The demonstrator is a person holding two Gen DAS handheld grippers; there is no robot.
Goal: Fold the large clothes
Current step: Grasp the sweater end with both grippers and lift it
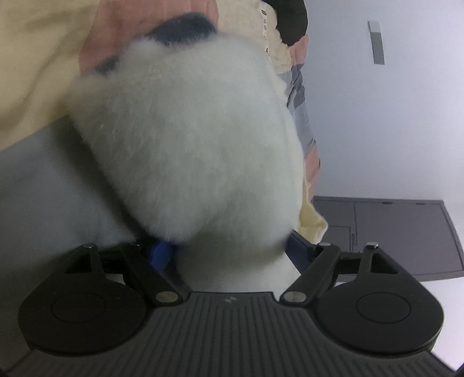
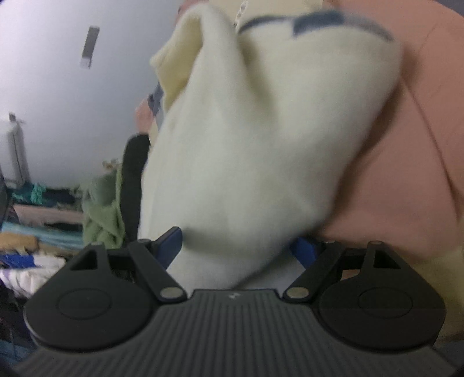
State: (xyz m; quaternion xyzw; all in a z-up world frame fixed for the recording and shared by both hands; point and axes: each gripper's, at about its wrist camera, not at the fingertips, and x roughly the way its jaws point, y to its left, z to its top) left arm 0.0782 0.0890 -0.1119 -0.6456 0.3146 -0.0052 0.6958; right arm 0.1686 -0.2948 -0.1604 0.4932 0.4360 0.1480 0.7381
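A fluffy white garment (image 1: 188, 139) with a dark blue trim (image 1: 185, 29) fills the left wrist view, bunched over my left gripper (image 1: 232, 249). Its blue fingers (image 1: 159, 255) sit wide apart and the fleece hides their tips. In the right wrist view the same white garment (image 2: 261, 130) with blue stripes (image 2: 313, 20) hangs over my right gripper (image 2: 237, 249). Its blue fingers (image 2: 169, 243) also stand apart with cloth between them. Both grippers are lifted toward the ceiling. I cannot tell whether either grips the cloth.
A person in a pink and cream top (image 2: 406, 145) stands close behind the garment. A dark grey cabinet (image 1: 391, 232) is at the right in the left view. A pile of mixed clothes (image 2: 43, 232) and a green fleece (image 2: 101, 214) lie at the left.
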